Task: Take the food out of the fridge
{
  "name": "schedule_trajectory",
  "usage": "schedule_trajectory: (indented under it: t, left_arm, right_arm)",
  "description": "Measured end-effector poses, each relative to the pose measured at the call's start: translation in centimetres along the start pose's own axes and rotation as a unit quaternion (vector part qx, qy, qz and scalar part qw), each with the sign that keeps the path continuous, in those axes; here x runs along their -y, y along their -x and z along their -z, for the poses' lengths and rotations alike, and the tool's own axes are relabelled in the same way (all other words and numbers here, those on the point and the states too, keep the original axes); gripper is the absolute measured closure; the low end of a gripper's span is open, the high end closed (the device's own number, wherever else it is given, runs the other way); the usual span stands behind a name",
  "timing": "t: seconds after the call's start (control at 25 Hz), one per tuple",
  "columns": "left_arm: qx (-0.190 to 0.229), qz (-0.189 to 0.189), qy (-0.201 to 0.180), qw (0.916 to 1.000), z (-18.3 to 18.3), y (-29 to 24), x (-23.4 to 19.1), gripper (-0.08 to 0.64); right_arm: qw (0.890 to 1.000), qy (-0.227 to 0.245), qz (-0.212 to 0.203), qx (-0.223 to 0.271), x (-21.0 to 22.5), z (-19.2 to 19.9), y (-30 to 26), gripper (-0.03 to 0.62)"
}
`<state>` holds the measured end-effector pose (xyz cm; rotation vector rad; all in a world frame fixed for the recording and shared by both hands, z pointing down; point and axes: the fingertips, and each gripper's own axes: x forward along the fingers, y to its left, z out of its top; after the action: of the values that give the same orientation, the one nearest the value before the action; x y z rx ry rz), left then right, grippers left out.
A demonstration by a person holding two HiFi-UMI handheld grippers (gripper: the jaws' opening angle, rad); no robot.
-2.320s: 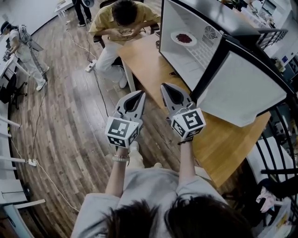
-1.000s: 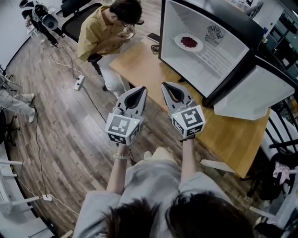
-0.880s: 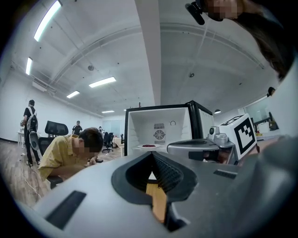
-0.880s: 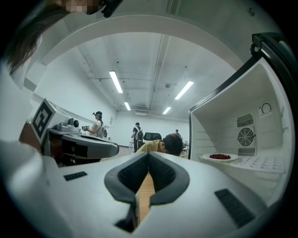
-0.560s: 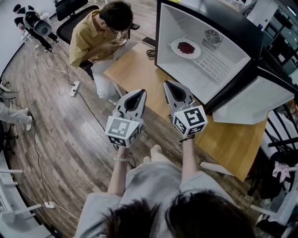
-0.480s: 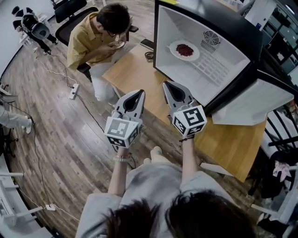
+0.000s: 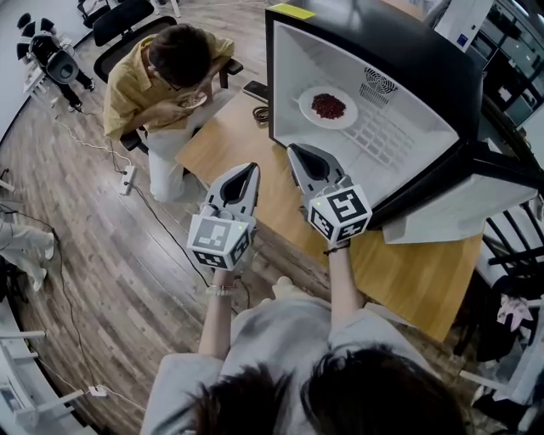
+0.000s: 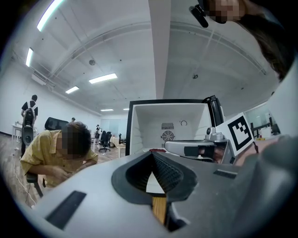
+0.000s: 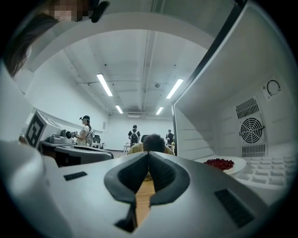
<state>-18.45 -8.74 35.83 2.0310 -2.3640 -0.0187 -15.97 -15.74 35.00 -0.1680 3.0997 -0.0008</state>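
The heap of dark red food lies on a round white plate; the plate rests on the floor of the black-cased fridge with a white inside, well back in it and near the round fan grille in the rear wall; in the right gripper view the food shows low at the right, ahead of the jaws and apart from them. The fridge's white-faced door stands swung wide to the right; the fridge itself stands on a light wooden table.

The right gripper is held level over the table with its tip near the left side of the fridge's open front; its jaws are pressed together with nothing between them. The left gripper is held beside it, further left, over the table's edge; its jaws also meet at the tip and grip nothing. Each gripper carries its cube of square markers toward the holder's wrist.

On the table left of the fridge lie a dark flat phone and a small coil of cable; at that far end a seated person in a yellow shirt bends forward over the table's corner, in front of a black office chair. Below lies a grey-brown plank floor; on it a white power strip lies on its cable.
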Motion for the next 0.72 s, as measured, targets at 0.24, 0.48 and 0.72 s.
schedule_trajectory:
  t: [0.24,0.48,0.72]
  left_arm:
    - [0.001,0.003,0.005,1.0,0.3,-1.5,-1.3,0.552]
    - [-0.007,0.052,0.009,0.9986,0.8,-4.4,-1.8,0.552]
    - [-0.016,0.114,0.002,0.9934,0.6,-7.8,-3.5,0.552]
  right_arm:
    - [1.0,-0.015,0.0,-0.001,0.6,0.7,-1.4,0.583]
    - [0.999,-0.029,0.042,-0.001,2.9,1.2,-1.7,0.583]
    - [0.995,-0.03,0.091,0.005,4.7,0.9,-3.9,0.583]
